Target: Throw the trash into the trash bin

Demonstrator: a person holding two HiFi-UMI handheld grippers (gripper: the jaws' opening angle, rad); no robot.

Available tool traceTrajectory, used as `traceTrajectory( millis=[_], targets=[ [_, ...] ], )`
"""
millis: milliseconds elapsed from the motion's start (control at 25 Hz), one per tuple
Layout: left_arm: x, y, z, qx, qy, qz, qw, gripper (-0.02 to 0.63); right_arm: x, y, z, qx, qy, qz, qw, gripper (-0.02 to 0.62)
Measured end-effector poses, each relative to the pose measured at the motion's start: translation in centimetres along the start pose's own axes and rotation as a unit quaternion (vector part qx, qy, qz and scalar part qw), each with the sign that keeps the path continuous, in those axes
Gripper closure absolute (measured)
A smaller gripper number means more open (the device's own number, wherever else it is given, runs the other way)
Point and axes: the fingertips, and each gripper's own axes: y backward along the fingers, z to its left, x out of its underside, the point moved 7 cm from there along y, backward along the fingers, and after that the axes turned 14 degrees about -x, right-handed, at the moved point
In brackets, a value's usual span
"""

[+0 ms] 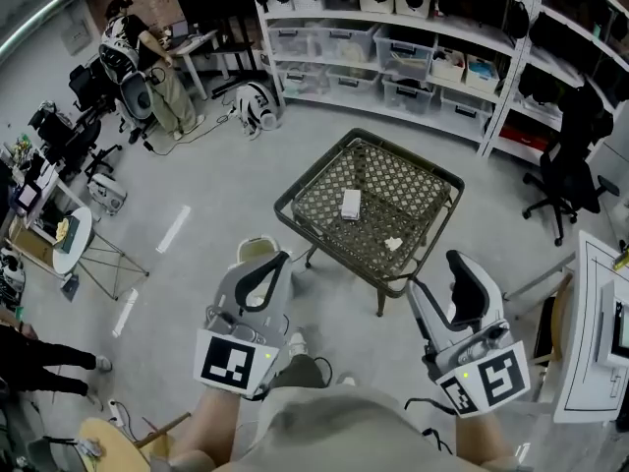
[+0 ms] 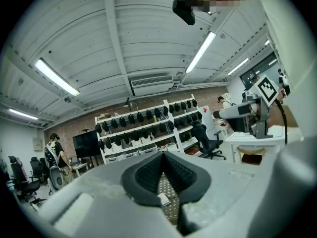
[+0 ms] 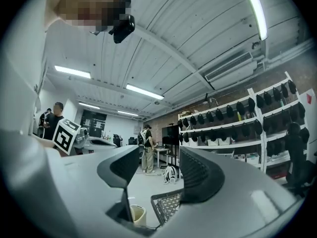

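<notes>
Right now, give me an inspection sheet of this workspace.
surface: lattice table.
job's things: white box and crumpled paper on table; bin near table.
clutter: nothing else seen on table.
grippers: left gripper shut, empty; right gripper open, empty.
cables: black cable off right gripper.
surroundings: shelves, chair, person.
</notes>
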Motion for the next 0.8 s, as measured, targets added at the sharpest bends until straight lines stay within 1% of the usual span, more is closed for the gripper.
traceTrajectory(
  millis=[160,320,600,800],
  targets=[
    [0.3,-0.7,0.2,-0.003,-0.001,-0.001,1.0,0.604,0.2,-0.8,-0.6,-0.016,-0.033,-0.02,0.999,0.336],
    [0.8,-1.6,0.6,0.001,0.001,0.001,1.0,0.604,0.2,-2.6,-1.2,-0.021,-0.035,-0.024,0.999,0.337],
    [2.2,-4.1,2.7,0.007,-0.002,0.004,1.0,0.604,2.1,-6.1,-2.2,-0.03,-0.04,-0.002,0.999,0.336],
    [3.8,-7.3,5.7,0.01,0.001,0.01,0.9999,0.604,3.9,-10.3,-3.6,-0.025,-0.044,0.022,0.998,0.336]
  ],
)
